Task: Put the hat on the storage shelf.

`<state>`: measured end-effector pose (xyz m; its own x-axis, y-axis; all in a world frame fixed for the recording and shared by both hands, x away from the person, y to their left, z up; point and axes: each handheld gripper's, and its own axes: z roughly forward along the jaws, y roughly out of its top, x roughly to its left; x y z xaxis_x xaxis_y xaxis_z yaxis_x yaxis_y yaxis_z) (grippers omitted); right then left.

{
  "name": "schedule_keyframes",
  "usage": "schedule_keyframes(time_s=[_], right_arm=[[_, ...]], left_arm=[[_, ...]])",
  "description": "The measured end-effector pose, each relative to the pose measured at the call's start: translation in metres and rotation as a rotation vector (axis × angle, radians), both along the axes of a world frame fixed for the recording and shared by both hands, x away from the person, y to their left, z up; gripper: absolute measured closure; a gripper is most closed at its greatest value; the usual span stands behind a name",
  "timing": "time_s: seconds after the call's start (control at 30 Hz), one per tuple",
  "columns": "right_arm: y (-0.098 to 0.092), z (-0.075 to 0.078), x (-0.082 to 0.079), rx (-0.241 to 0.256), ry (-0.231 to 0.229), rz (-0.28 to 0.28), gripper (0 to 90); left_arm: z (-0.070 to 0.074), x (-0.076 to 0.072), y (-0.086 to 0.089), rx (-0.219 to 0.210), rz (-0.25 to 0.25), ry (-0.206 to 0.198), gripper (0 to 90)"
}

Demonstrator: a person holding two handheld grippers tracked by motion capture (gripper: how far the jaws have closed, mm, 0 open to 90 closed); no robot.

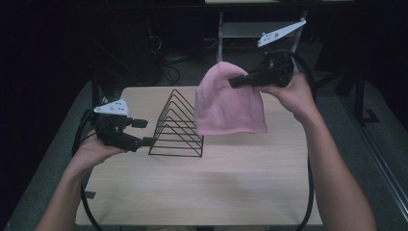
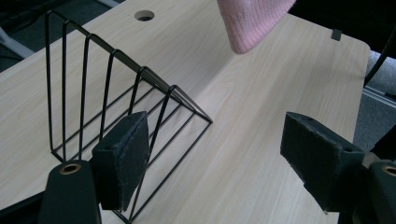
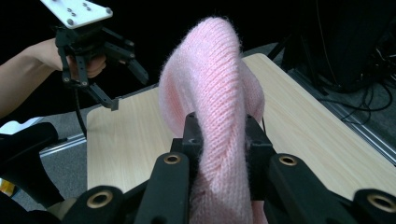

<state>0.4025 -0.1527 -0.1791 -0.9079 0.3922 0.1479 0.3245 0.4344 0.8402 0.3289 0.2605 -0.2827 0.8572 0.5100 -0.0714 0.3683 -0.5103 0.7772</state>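
A pink knit beanie [image 1: 230, 103] hangs in the air above the far middle of the table, its brim pointing down. My right gripper [image 1: 239, 81] is shut on its upper part; in the right gripper view the knit [image 3: 219, 93] bulges up between the two jaws. A black wire rack [image 1: 178, 126] with several triangular dividers stands on the table, left of the beanie. My left gripper [image 1: 143, 133] is open at the rack's left end, and in the left gripper view one pad [image 2: 122, 158] sits against the rack's wires [image 2: 112, 100], the other pad [image 2: 320, 158] wide apart.
The light wooden table [image 1: 216, 183] has a cable hole [image 2: 144, 15] near its far edge. Dark floor, cables and a metal stand lie beyond the table. Gripper cables hang off both table sides.
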Motion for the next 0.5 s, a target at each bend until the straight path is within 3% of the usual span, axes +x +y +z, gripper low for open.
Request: schedule_keyframes(time_s=[0.5], right_arm=[[0.035,0.011,0.005,0.001,-0.013,0.070,75.5]], left_arm=[[0.015,0.013,-0.010,-0.007,-0.041,0.003,23.8]])
